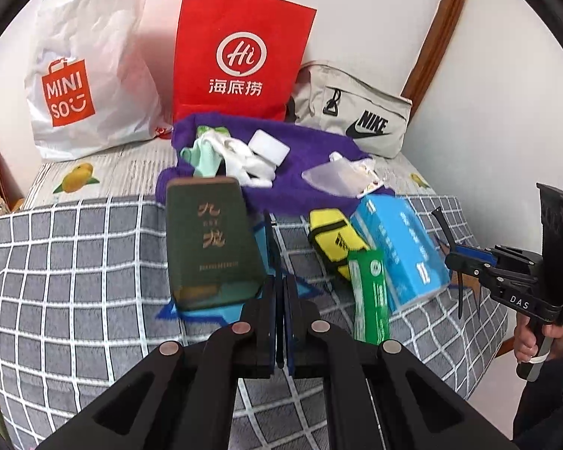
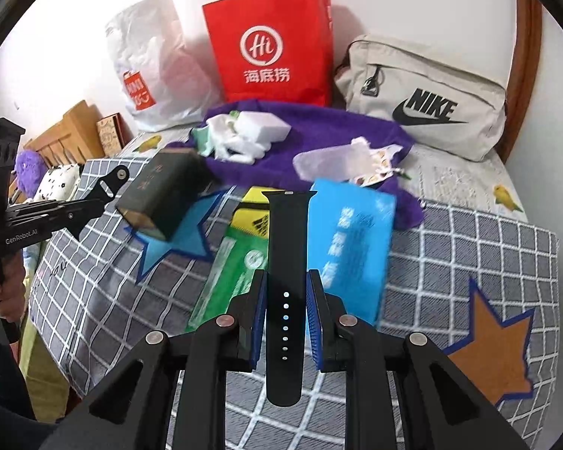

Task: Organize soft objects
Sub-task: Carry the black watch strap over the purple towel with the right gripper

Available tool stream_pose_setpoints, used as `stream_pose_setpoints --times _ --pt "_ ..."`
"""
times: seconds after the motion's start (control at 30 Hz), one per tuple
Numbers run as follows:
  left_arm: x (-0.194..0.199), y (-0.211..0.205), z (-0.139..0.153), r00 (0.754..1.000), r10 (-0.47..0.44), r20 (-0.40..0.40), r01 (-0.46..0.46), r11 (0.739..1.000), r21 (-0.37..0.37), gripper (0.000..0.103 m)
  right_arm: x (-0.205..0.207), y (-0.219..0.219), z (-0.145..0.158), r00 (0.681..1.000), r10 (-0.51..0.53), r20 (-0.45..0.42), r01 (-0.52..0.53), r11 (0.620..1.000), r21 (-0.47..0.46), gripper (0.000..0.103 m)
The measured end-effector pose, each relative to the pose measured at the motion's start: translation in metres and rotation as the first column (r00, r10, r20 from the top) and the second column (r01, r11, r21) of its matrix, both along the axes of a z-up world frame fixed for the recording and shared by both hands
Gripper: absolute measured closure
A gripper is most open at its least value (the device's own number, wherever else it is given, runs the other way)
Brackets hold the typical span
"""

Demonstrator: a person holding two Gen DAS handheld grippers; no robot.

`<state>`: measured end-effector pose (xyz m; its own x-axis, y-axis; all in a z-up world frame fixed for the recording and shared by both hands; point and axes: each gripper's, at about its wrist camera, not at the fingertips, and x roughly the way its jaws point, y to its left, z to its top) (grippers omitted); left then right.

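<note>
In the right wrist view my right gripper (image 2: 286, 277) is shut on a black watch strap (image 2: 287, 232) with a row of holes. The strap stands upright between the blue pads, above the checked grey blanket (image 2: 469, 247). My left gripper (image 1: 280, 281) is shut on a second thin black strap piece (image 1: 272, 240), seen edge-on. From the right wrist view that piece (image 2: 109, 183) shows a slot and a stud, sticking out of the left gripper (image 2: 94, 202). The right gripper (image 1: 454, 258) also shows at the right edge of the left wrist view, held by a hand.
On the blanket lie a dark green box (image 1: 210, 240), a yellow pouch (image 1: 330, 236), a green packet (image 1: 371, 292) and a blue tissue pack (image 1: 398, 247). Behind them a purple cloth (image 1: 300, 138) carries white items. A Miniso bag (image 1: 90, 71), a red paper bag (image 1: 240, 56) and a Nike bag (image 1: 356, 112) line the wall.
</note>
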<state>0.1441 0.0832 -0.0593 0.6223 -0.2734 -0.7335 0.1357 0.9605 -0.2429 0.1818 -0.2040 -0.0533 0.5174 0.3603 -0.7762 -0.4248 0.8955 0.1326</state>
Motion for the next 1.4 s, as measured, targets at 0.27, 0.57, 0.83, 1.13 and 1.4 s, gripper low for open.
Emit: stream_pose_setpoints --times 0.27,0.57,0.83,1.13,1.4 --pt "0.028 0.000 0.012 1.000 0.006 0.012 -0.006 1.000 0.015 0.099 0.030 -0.007 0.007 1.000 -0.023 0.015 0.022 1.000 0.014 0.082" --pt "0.059 0.001 0.021 1.000 0.021 0.016 -0.021 0.999 0.029 0.099 0.059 -0.006 0.013 0.999 -0.032 0.029 0.031 0.999 0.038 0.082" --pt "0.086 0.002 0.026 0.999 0.029 0.028 -0.029 0.999 0.030 0.099 0.091 0.000 0.016 0.999 -0.033 0.033 0.032 0.999 0.033 0.082" --pt "0.125 0.011 0.023 0.999 0.044 0.004 -0.044 0.998 0.032 0.099 0.132 0.008 0.016 0.999 -0.041 0.032 0.040 0.999 0.035 0.082" --pt "0.162 0.017 0.016 0.999 0.053 -0.008 -0.053 0.998 0.020 0.099 0.174 0.019 0.004 0.999 -0.032 -0.008 0.032 0.999 0.044 0.082"
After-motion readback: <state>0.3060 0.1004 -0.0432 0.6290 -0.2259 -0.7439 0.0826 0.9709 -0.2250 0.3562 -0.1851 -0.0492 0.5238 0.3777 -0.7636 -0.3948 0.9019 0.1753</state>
